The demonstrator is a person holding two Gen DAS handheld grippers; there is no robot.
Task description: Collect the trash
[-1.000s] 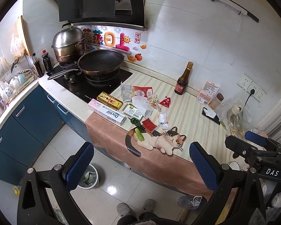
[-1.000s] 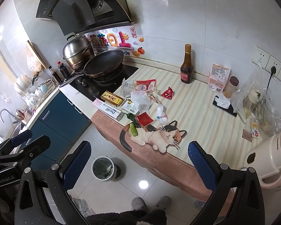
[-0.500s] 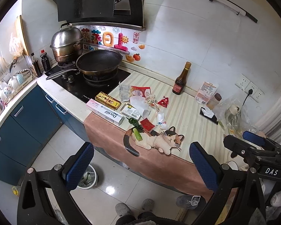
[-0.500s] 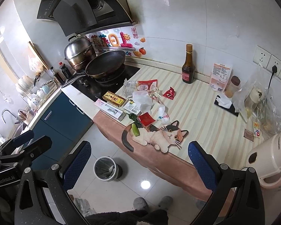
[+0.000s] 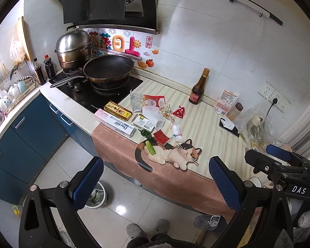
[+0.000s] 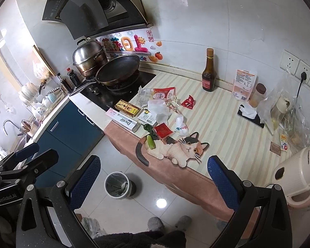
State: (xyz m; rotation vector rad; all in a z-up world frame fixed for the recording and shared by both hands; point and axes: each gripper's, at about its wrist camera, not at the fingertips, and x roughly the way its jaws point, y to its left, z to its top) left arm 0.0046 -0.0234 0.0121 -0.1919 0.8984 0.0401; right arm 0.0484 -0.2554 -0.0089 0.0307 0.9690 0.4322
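Several pieces of trash lie clustered on the striped countertop point(image 5: 212, 128), right of the stove: a red sachet point(image 6: 162, 131), a crumpled white wrapper point(image 6: 180, 126), a white plastic bag point(image 6: 159, 109), a red triangular packet point(image 6: 189, 102), a red-and-white snack pouch point(image 6: 162, 93), a yellow box point(image 6: 127, 107), a long toothpaste box point(image 6: 125, 122) and a small green-labelled carton point(image 6: 147, 117). A cucumber piece point(image 6: 150, 142) rests at the near edge of the cluster, on a cat-shaped mat point(image 6: 175, 149). A dark green pepper point(image 6: 147, 127) lies just beside the red sachet.

On the floor below the counter stands a round trash bin point(image 6: 117, 184), near and left of the cluster.

Surrounding items: a frying pan point(image 5: 108, 69) and a steel steamer pot point(image 5: 73, 48) on the stove at far left; a brown sauce bottle point(image 6: 209, 73) against the far wall; a pink kettle point(image 6: 299, 171) at near right.

The left gripper point(image 5: 155, 183) and the right gripper point(image 6: 154, 178) are both spread wide, holding nothing, above the floor short of the counter edge.
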